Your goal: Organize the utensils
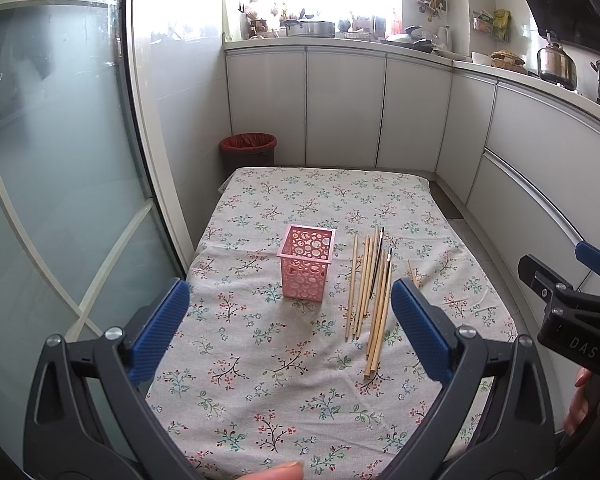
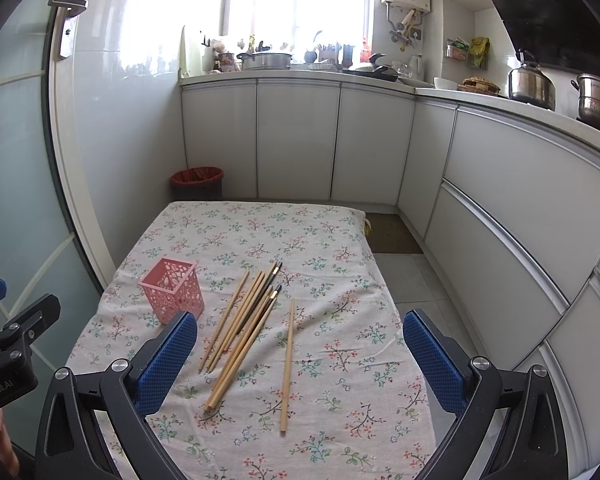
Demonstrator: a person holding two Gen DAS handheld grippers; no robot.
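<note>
A pink perforated holder point(image 1: 306, 264) point(image 2: 173, 289) stands upright and empty on the floral tablecloth point(image 1: 260, 360) point(image 2: 332, 344). To its right lie several loose bamboo chopsticks point(image 1: 364, 288) point(image 2: 240, 320), two of them dark-tipped, with one chopstick point(image 2: 287, 364) apart on the right. My left gripper point(image 1: 290, 328) is open above the near part of the table, holding nothing. My right gripper point(image 2: 300, 360) is open too, hovering over the chopsticks without touching them. In the left wrist view the right gripper's body point(image 1: 572, 308) shows at the right edge.
A bin with a red liner point(image 1: 248, 148) point(image 2: 197, 182) stands on the floor beyond the table. White cabinets point(image 1: 340, 108) run along the back and right, with pots on the counter. A glass door point(image 1: 52, 160) is on the left.
</note>
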